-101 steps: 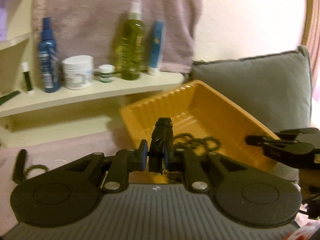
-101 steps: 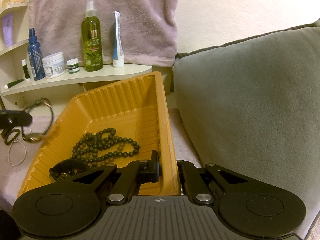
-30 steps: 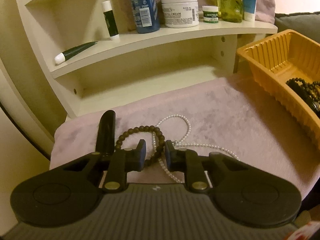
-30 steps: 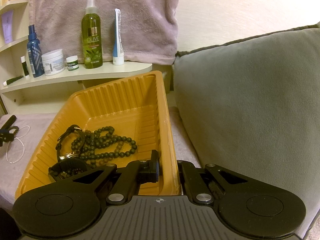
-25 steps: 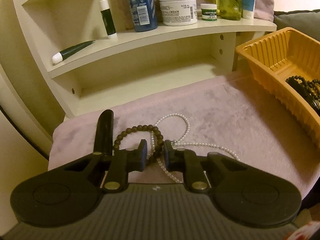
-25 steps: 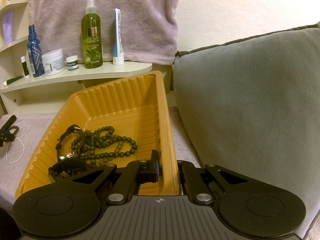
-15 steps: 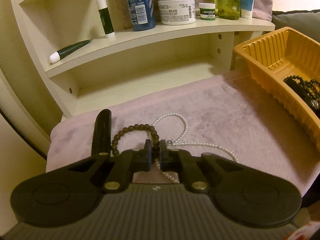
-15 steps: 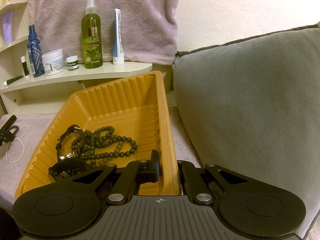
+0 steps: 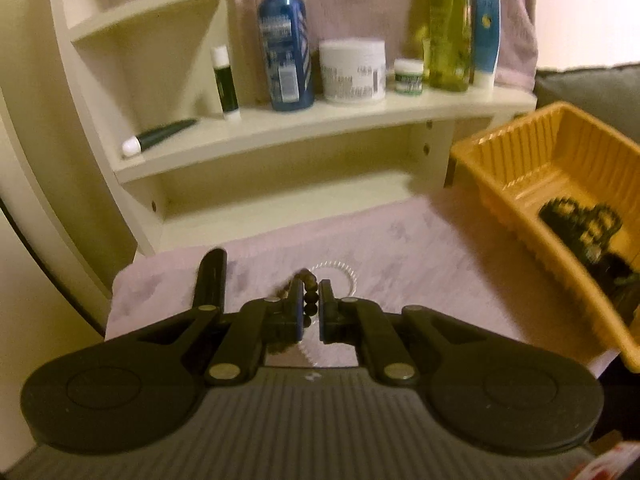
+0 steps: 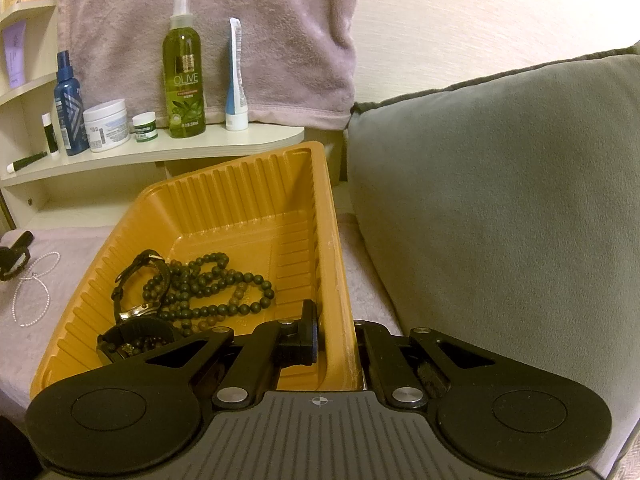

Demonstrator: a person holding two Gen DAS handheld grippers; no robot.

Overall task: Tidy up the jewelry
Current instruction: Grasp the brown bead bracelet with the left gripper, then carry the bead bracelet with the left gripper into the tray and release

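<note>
**You pinched the brown bead bracelet**

The brown bead bracelet (image 9: 309,300) was a small ring of round, dark brown beads. It sat in the low middle of the left wrist view, between the tips of your left gripper (image 9: 309,314). The two fingers (image 9: 297,312) were pulled in close and pinching the beads. The bracelet looked a bit lifted off the pink cloth (image 9: 420,264), but the picture was blurry, so that was hard to tell. A white pearl necklace (image 9: 340,272) lay on the cloth just behind it.

Half a second before, the bracelet lay flat on the cloth as a full ring. Now only a few beads showed, bunched between the fingers. The whole view had tipped up, so more of the shelf showed.

Your right gripper (image 10: 338,338) had not moved. Its fingers were squeezing the right wall of the orange tray (image 10: 248,184), low in the right wrist view. Inside the tray lay a long string of green beads (image 10: 216,284) and a black watch (image 10: 140,280).
</note>
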